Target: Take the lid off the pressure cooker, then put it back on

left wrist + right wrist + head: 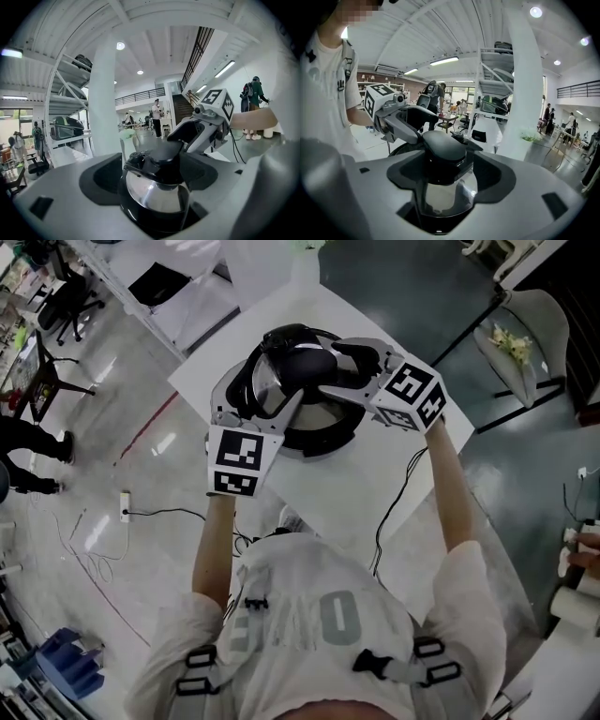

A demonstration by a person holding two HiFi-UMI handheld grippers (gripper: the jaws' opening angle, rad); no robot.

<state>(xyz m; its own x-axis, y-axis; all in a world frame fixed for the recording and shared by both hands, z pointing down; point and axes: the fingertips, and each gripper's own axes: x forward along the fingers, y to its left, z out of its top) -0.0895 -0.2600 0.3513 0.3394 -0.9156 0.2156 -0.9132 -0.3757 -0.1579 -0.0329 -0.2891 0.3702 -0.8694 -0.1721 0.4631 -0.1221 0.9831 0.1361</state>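
Note:
A black pressure cooker (323,432) stands on a white table (328,498). Its shiny steel lid (272,385) with a black handle (314,360) sits on top. My left gripper (270,404) reaches in from the left and my right gripper (336,376) from the right, facing each other across the lid. In the left gripper view the handle (161,157) and steel dome (157,194) lie between the open jaws, with the right gripper (194,131) beyond. In the right gripper view the handle (443,150) fills the gap between wide jaws; I see no firm pinch.
A black cable (398,493) runs over the table's right side and down to the floor. A chair (530,343) stands to the right and a person (19,451) at the far left. A power strip (124,507) lies on the floor. People stand in the hall behind.

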